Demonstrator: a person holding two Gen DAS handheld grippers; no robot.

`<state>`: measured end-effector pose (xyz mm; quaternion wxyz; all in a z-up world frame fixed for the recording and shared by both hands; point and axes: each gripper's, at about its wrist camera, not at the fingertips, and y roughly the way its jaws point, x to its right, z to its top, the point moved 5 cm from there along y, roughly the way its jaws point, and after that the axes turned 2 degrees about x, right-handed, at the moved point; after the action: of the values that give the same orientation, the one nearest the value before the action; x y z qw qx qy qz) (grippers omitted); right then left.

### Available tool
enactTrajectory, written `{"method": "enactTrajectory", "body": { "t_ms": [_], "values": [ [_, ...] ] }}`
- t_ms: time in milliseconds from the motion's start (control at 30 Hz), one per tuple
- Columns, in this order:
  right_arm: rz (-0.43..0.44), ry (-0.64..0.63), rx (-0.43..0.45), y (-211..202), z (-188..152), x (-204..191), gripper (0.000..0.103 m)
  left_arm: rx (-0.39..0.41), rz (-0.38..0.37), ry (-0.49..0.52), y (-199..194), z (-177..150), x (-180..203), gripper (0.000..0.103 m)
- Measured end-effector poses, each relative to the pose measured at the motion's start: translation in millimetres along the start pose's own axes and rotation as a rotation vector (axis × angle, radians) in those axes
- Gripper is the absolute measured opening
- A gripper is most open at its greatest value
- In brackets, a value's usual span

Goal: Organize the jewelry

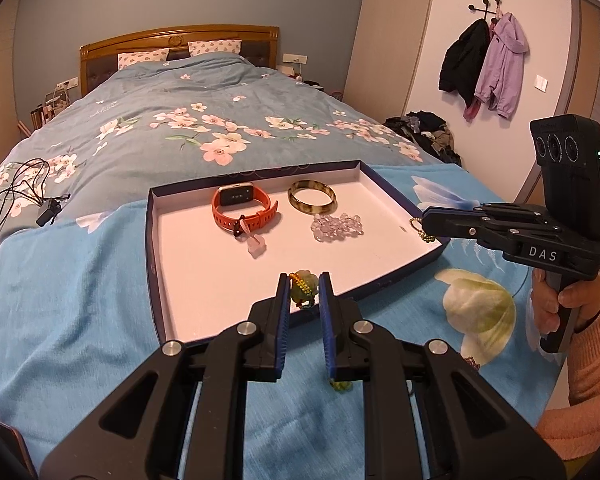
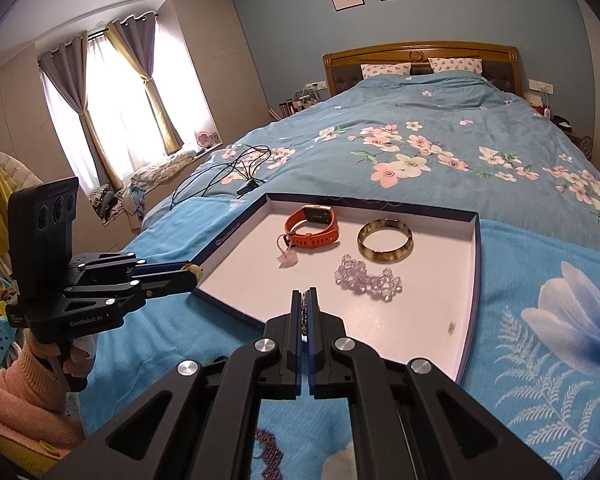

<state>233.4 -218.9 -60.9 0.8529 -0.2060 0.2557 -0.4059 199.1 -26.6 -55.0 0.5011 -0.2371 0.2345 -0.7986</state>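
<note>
A shallow white-lined tray [image 1: 151, 248] [image 2: 474, 280] lies on the blue bedspread. Inside it are an orange watch [image 1: 225, 216] [image 2: 312, 234], a mottled bangle [image 1: 312, 210] [image 2: 384, 257], a clear bead bracelet [image 1: 338, 226] [image 2: 366, 278] and a pink charm [image 1: 256, 248] [image 2: 288, 260]. My left gripper [image 1: 304, 280] [image 2: 194, 270] is over the tray's near edge, shut on a green pendant [image 1: 305, 286] with a braided cord. My right gripper [image 1: 424, 217] [image 2: 305, 294] is at the tray's right side, shut on a thin gold chain [image 1: 420, 234] [image 2: 304, 312] that dangles from its tips.
Black cables [image 1: 16, 196] [image 2: 228, 168] lie on the bed left of the tray. A hand in a pink sleeve [image 1: 556, 308] holds the right gripper's handle. Coats [image 1: 484, 64] hang on the right wall above a heap of clothes [image 1: 432, 132].
</note>
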Motion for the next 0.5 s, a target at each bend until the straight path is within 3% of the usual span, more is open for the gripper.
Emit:
{"method": "enactTrajectory", "body": {
  "t_ms": [500],
  "values": [
    [-0.049,0.026,-0.042,29.8,7.0,21.6,0.001,-0.037,0.041,-0.02,36.0,12.5,-16.0,0.015]
  ]
}}
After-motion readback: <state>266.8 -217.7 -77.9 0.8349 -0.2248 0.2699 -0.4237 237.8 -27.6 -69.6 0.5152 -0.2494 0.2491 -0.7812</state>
